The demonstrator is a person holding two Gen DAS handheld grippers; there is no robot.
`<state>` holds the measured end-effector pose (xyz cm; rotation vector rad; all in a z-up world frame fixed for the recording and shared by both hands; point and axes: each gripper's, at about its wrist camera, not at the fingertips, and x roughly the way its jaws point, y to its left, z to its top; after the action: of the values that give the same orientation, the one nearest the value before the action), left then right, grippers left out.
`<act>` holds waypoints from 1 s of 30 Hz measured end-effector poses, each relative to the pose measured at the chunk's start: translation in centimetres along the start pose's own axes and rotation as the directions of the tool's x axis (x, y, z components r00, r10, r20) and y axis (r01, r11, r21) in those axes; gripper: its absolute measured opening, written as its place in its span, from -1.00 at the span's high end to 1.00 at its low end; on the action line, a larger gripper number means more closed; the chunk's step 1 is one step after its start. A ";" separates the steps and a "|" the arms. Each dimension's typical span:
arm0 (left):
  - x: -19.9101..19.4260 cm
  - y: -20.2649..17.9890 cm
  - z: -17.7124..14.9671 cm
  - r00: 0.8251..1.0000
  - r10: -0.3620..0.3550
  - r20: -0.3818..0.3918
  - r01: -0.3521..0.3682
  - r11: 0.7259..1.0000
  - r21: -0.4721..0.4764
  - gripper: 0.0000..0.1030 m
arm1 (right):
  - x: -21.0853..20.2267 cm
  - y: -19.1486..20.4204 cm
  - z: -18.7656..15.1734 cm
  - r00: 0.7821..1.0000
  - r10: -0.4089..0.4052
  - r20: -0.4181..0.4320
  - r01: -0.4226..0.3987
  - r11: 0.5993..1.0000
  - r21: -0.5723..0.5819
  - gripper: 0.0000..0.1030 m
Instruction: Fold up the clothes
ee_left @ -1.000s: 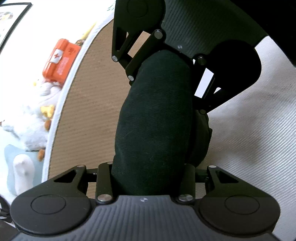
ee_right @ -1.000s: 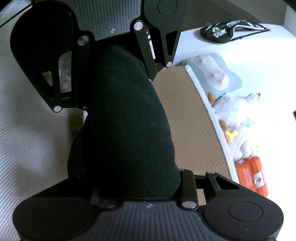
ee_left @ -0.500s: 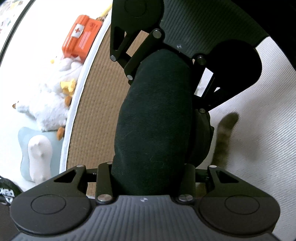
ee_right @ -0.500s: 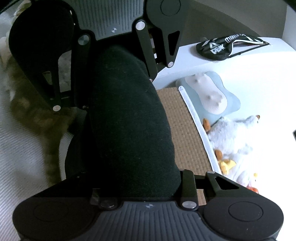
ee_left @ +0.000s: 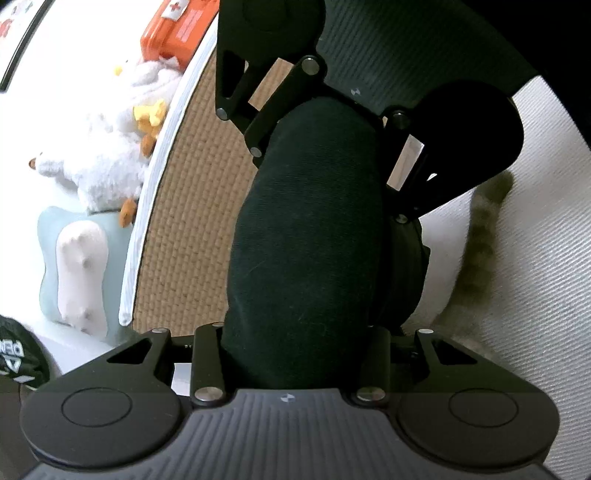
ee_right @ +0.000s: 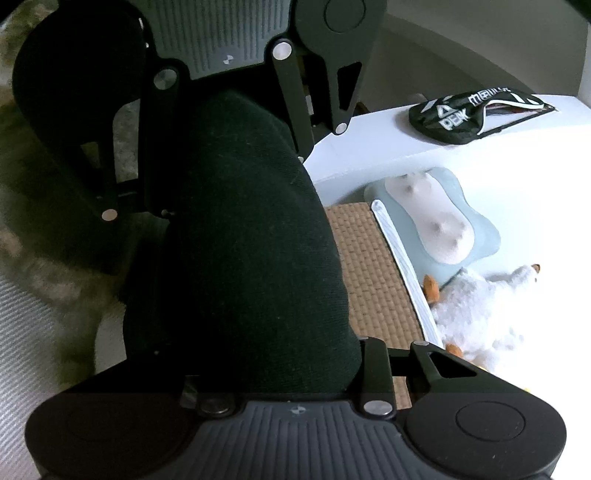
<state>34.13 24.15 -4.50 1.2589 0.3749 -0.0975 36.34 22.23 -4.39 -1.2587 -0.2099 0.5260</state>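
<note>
A thick roll of black garment (ee_left: 306, 236) stretches between my two grippers, which face each other. In the left wrist view my left gripper (ee_left: 295, 343) is shut on the roll's near end, and the cloth hides its fingertips. My right gripper (ee_left: 332, 96) grips the far end at the top of that view. In the right wrist view the same black garment (ee_right: 243, 240) bulges out of my right gripper (ee_right: 273, 369), which is shut on it, with the left gripper (ee_right: 229, 77) opposite. The roll hangs above a tan woven mat (ee_left: 192, 206) and white ribbed bedding (ee_left: 535, 258).
A striped cat's tail (ee_left: 480, 236) lies on the bedding beside the roll, and blurred fur (ee_right: 44, 266) shows under the grippers. Past the mat's white edge sit a white plush toy (ee_left: 96, 158), an orange first-aid box (ee_left: 173, 29), a pale blue cushion (ee_right: 443, 229) and a black lettered pouch (ee_right: 472, 114).
Both grippers have carried the black roll sideways together, so the mat, plush toy and orange box slid across the views. The cat's tail and fur came into view. Both grips are unchanged.
</note>
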 end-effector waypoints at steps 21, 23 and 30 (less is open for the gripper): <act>3.1 1.2 -2.2 0.987 0.109 -0.118 -0.115 0.992 -0.043 -0.16 | 5.2 0.2 2.6 0.996 -0.009 0.085 0.012 0.999 -0.045 0.32; 3.0 1.0 -2.4 0.986 0.116 -0.120 -0.121 0.992 -0.039 -0.20 | 5.7 0.4 2.6 0.997 -0.004 0.073 0.007 0.999 -0.041 0.32; 1.1 0.3 -3.3 0.983 0.134 -0.125 -0.143 0.987 -0.069 -0.22 | 8.8 0.3 2.6 1.000 -0.010 0.016 0.010 1.000 -0.021 0.33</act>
<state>34.47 27.52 -5.46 1.2134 0.3898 0.1113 42.78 28.75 -5.08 -1.2741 -0.2356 0.5264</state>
